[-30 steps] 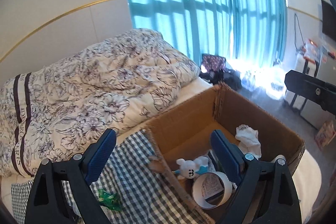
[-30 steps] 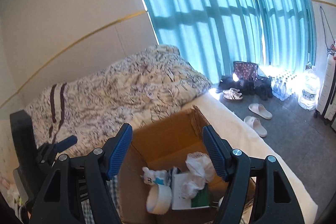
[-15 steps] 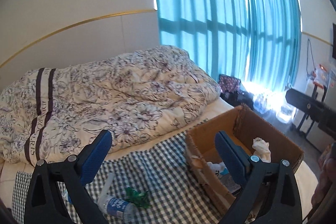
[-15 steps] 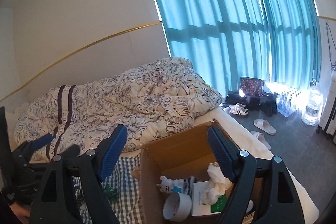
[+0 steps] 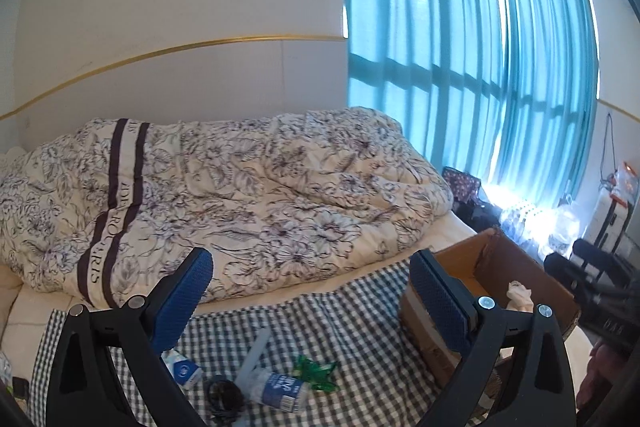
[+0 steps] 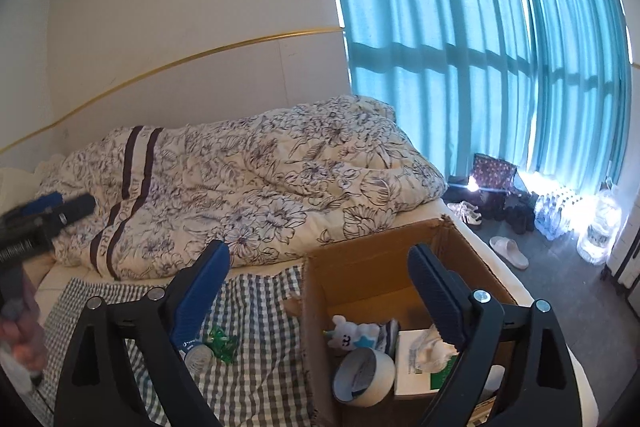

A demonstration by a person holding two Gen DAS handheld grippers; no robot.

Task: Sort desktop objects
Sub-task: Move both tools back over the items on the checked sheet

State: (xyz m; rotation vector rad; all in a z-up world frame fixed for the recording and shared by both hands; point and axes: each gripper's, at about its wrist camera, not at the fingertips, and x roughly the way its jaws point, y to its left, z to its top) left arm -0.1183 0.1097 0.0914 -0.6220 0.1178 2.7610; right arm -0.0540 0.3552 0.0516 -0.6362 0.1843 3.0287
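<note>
My left gripper (image 5: 310,291) is open and empty, held above a checked cloth (image 5: 352,311) on the bed. On the cloth lie a small plastic bottle (image 5: 280,391), a green wrapper (image 5: 318,379), a white packet (image 5: 182,373), a black cable coil (image 5: 222,397) and a pale stick (image 5: 256,351). To the right stands a cardboard box (image 5: 492,267). My right gripper (image 6: 318,281) is open and empty above the box (image 6: 360,267), which holds a tape roll (image 6: 362,377), a white plush toy (image 6: 348,333), crumpled tissue (image 6: 430,347) and a white carton (image 6: 412,359).
A floral duvet (image 5: 240,195) is heaped along the wall behind the cloth. Teal curtains (image 6: 480,67) cover the window. Shoes, slippers (image 6: 508,251) and water bottles (image 6: 560,215) sit on the floor right of the bed. A hand (image 6: 20,339) holds the left gripper.
The left gripper has swung left and up, away from the box to above the checked cloth, bringing the bottle and packet into view. The right gripper has pulled back and risen slightly.
</note>
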